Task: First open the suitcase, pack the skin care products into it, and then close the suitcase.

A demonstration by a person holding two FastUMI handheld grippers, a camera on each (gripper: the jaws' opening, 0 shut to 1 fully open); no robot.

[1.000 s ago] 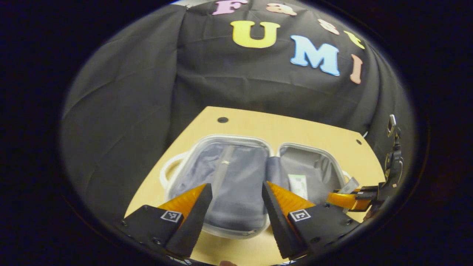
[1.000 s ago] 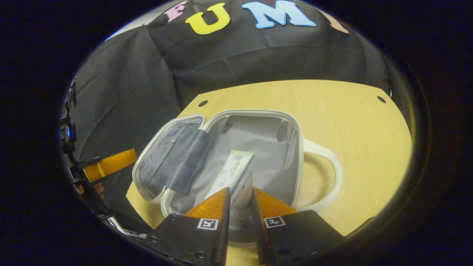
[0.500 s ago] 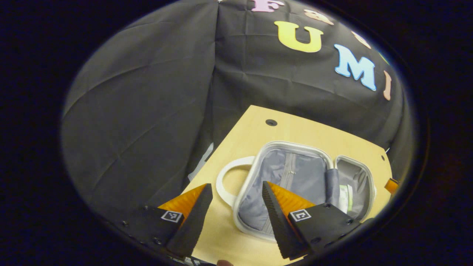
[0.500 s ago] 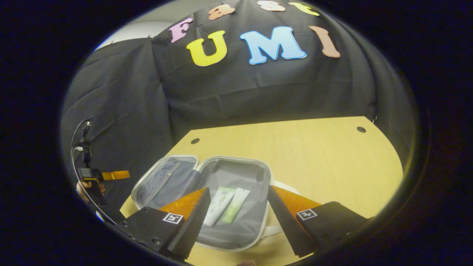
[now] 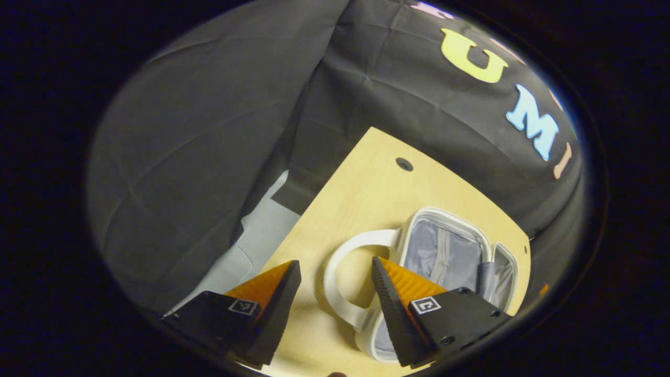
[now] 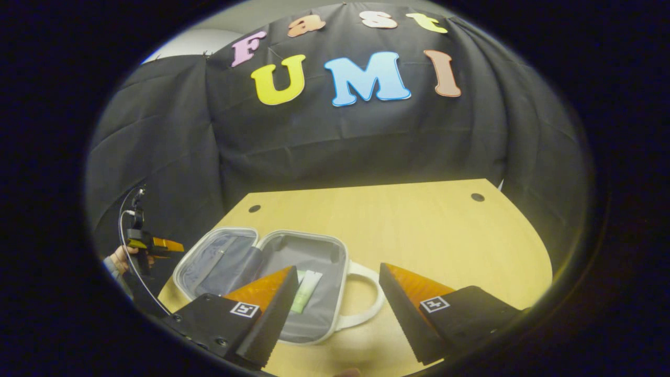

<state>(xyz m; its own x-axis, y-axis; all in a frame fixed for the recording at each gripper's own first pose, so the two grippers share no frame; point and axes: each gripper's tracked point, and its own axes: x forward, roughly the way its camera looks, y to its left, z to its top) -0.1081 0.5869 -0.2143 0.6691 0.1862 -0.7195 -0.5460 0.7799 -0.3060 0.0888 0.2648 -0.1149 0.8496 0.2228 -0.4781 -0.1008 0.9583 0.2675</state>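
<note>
The right gripper (image 6: 339, 293) hangs spread wide and empty above the near edge of the counter (image 6: 429, 230), while the left gripper (image 5: 335, 288), also parted and holding nothing, hovers over the suitcase's white handle (image 5: 340, 267). The suitcase (image 6: 314, 335) lies open flat on the counter's left part, two skin care tubes (image 6: 306, 285) in its right half. To the right the counter runs bare to its far edge.

The table (image 6: 419, 230) has a pale wood-grain top, smooth and matt. The suitcase (image 6: 335, 293) lying open on it shows a smooth, hard-looking white rim and handle (image 5: 340, 262) with a faint sheen, and a soft grey cloth lining that wrinkles. The tube (image 6: 306, 288) inside looks like smooth plastic. The booth wall (image 6: 340, 141) at the far side is matt black cloth, creased in folds.
</note>
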